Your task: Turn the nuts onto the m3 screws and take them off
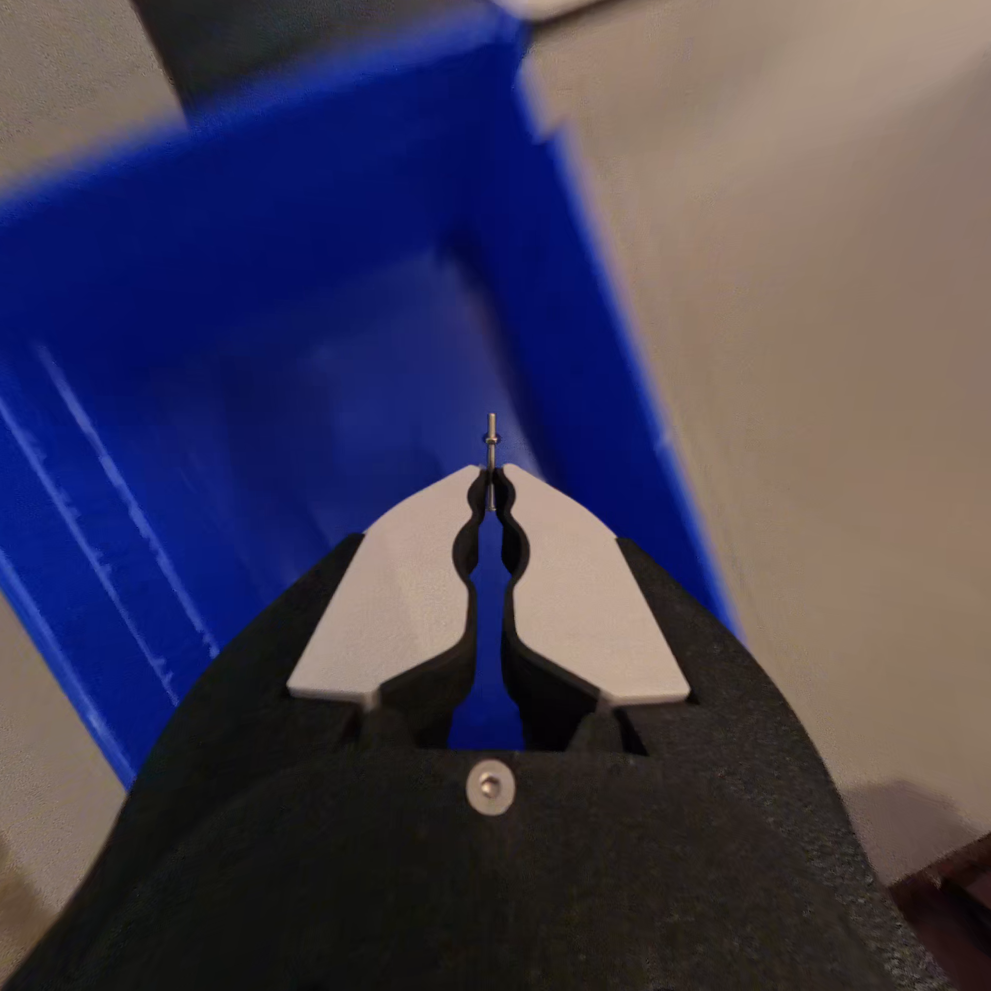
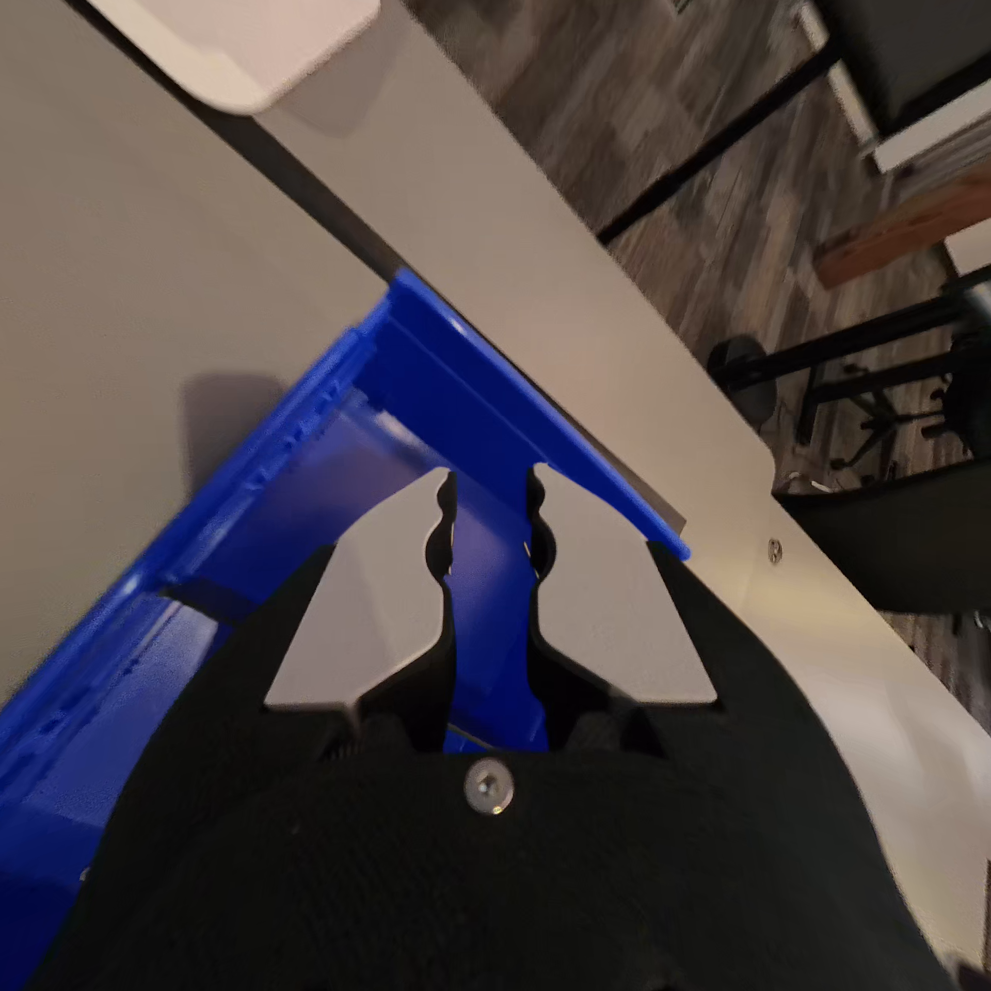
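my left gripper [image 1: 490, 467] pinched the screw [image 1: 490, 456], nut [image 1: 492, 439] threaded on, mid-frame over the blue bin [image 1: 241, 268]; my right gripper [image 2: 490, 472] gaped empty, so i judged it should approach squarely onto the nut.

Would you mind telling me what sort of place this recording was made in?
Probably an office or workshop room: a blue parts bin sits on a pale desk, with wood-pattern flooring and a wheeled chair base beyond.
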Action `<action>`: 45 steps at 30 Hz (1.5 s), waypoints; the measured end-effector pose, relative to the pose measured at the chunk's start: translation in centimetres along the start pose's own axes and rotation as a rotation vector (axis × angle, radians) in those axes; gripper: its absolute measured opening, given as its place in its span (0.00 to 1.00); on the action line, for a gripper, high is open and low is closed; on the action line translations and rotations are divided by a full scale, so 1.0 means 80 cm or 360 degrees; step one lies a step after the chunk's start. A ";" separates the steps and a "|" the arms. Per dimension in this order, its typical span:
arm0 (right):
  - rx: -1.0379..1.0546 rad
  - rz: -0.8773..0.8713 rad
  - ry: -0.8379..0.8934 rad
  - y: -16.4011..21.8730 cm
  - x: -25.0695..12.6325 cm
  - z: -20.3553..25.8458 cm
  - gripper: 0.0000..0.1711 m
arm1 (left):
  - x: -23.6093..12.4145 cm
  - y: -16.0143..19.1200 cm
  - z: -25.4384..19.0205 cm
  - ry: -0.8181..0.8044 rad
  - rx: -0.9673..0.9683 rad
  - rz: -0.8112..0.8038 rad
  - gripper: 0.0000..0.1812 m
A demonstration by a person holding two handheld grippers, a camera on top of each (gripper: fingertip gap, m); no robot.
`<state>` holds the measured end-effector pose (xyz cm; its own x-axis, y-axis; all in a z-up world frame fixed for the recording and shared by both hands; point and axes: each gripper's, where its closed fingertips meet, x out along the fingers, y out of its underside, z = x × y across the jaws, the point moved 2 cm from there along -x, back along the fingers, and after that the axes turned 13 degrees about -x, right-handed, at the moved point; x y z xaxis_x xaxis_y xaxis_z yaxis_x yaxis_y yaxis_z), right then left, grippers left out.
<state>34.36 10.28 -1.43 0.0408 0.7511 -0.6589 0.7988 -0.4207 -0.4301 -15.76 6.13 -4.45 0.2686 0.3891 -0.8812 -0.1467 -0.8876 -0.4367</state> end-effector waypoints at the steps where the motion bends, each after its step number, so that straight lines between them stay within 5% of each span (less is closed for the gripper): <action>1: -0.0002 -0.0081 0.0017 -0.013 -0.010 0.001 0.15 | -0.022 -0.015 -0.022 0.0117 0.0046 -0.0174 0.01; 4: -0.0012 -0.0485 -0.0072 -0.078 -0.051 0.027 0.15 | -0.082 -0.030 -0.121 0.0681 0.0315 -0.0530 0.01; 7: -0.0025 -0.1143 -0.0710 -0.162 -0.125 0.115 0.15 | -0.122 -0.005 -0.217 0.1252 0.0609 -0.0581 0.01; 13: 0.0098 -0.1880 -0.1396 -0.224 -0.246 0.190 0.13 | -0.128 0.031 -0.293 0.1535 0.0786 -0.0514 0.01; 30: 0.0244 -0.1906 -0.1886 -0.232 -0.252 0.228 0.02 | -0.124 0.048 -0.316 0.1574 0.0848 -0.0458 0.01; 45: 0.0364 -0.1930 -0.1976 -0.234 -0.248 0.223 0.02 | -0.112 0.048 -0.324 0.1750 0.0726 -0.0344 0.01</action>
<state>7.91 -5.81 8.66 -0.9930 -0.0873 0.0798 -0.0705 -0.1047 -0.9920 5.92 -7.19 6.46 0.9626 -0.0957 -0.2536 -0.2614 -0.5752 -0.7751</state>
